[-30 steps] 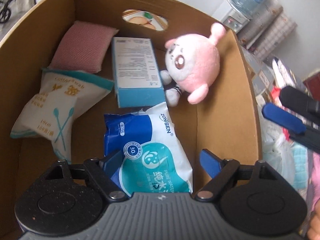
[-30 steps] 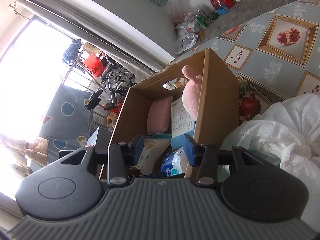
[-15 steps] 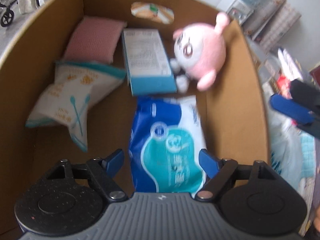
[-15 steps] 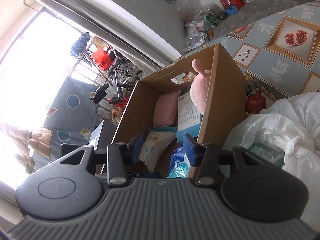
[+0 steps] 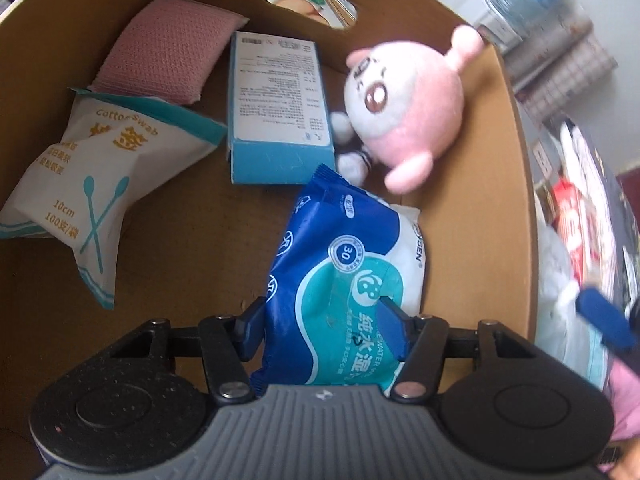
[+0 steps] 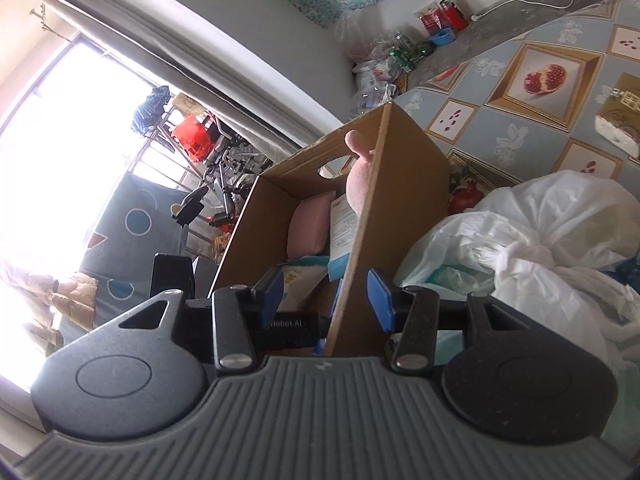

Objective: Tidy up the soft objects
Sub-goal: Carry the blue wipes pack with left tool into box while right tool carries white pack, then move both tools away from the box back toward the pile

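Five soft or light things already lie in the open brown cardboard box point(image 5: 508, 160), so much of the sorting looks done, though the crumpled white plastic bags point(image 6: 532, 240) outside it to the right suggest more may wait.

Going left to right ahead of the left gripper point(image 5: 320, 320): a white-and-teal cotton-swab pouch point(image 5: 88, 184) lies well off to the left against the wall; beyond it, a pink knitted sponge pad point(image 5: 168, 56) leans in the far corner; a blue-and-white cardboard carton point(image 5: 276, 108) lies straight ahead, its long axis running away from the tongs; a pink-and-white round plush toy point(image 5: 404, 108) sits far right.

The blue, teal and white wet-wipes pack point(image 5: 344, 292) lies between the left jaws, which are closing; the pads appear to touch its sides, dimpling it. Its long axis runs away from the tongs, tilted slightly left, its crimped end pointing at the carton.

The right gripper point(image 6: 326, 300) hovers half open and empty, its jaws astride the box's near wall without touching it.
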Tool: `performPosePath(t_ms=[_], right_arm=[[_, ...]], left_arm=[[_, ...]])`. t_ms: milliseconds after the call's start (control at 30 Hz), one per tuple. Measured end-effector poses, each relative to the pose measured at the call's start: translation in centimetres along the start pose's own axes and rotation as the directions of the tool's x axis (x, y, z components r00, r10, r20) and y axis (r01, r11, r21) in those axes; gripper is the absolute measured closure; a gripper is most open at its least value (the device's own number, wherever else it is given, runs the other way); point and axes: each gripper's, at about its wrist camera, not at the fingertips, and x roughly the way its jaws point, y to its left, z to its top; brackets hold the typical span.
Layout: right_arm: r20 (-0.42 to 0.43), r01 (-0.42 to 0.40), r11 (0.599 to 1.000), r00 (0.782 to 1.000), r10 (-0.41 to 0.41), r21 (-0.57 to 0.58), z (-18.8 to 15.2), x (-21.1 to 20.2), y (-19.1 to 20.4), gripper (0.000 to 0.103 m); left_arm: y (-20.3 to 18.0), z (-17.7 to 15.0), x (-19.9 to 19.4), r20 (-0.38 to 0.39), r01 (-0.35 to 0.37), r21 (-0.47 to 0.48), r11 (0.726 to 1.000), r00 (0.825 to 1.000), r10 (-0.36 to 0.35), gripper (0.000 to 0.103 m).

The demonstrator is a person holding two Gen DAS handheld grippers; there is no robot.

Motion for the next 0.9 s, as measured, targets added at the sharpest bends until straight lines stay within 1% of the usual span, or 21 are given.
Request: performPosePath(t_ms=[167,267,333,367,433,500,567,633,700,833,900], right_arm=[[0.004,0.006,1.0,1.0,-0.006,0.016,-1.3,-0.3,-0.7,0.056],[0.006,0.02,1.0,1.0,-0.02,0.008,-2.4,-0.3,-0.6,0.054],[0.013,0.03,0.999,0.999,-0.03,-0.013,-3.0,-0.6,-0.3,0.05],[0.017,0.035,0.999,0.999,-0.035,-0.027,-3.2,-0.9,0.0,0.048],[0.029,0.05,0.997,0.998,-0.048,-0.061,-3.6,-1.6,0.4,0.041],[0.048,0.063,0.994,0.997,-0.059,-0.089,-3.8,-2.5,0.9,0.032],[0.068,0.076,0.991,0.995,-0.068,-0.11,-3.9,-3.7,1.2,0.028],[0.093,0.091,0.988,0.993,-0.079,-0.124,-4.0,-5.2,1.4,0.025],[0.124,0.121,0.982,0.987,-0.103,-0.143,-4.2,-7.0,1.6,0.022],[0.193,0.205,0.962,0.966,-0.17,-0.181,-5.2,-11.3,1.5,0.022],[0.229,0.246,0.953,0.952,-0.203,-0.179,-5.8,-13.8,0.9,0.021]], left_arm=[[0.0,0.4,0.3,0.04,-0.002,-0.072,0.997,0.999,0.005,0.043],[-0.1,0.4,0.2,0.053,0.001,-0.068,0.998,0.999,0.003,0.042],[-0.5,0.2,0.1,0.054,-0.001,-0.035,0.999,0.999,0.003,0.032],[-0.6,0.2,-0.1,0.063,0.001,-0.021,1.0,0.998,0.0,0.03],[-1.2,-0.2,-1.1,0.098,0.003,0.01,1.0,0.995,-0.004,0.019],[-1.8,-0.6,-2.6,0.145,-0.01,0.036,0.999,0.989,0.004,0.017],[-2.4,-1.0,-4.2,0.192,-0.024,0.061,0.998,0.981,0.012,0.015],[-2.8,-1.5,-6.0,0.248,-0.041,0.081,0.996,0.969,0.02,0.015],[-3.3,-2.2,-8.0,0.318,-0.065,0.104,0.992,0.948,0.029,0.014],[-4.9,-4.6,-12.1,0.452,-0.108,0.154,0.982,0.891,0.027,0.011],[-5.8,-6.0,-13.8,0.502,-0.099,0.178,0.979,0.865,-0.004,0.009]])
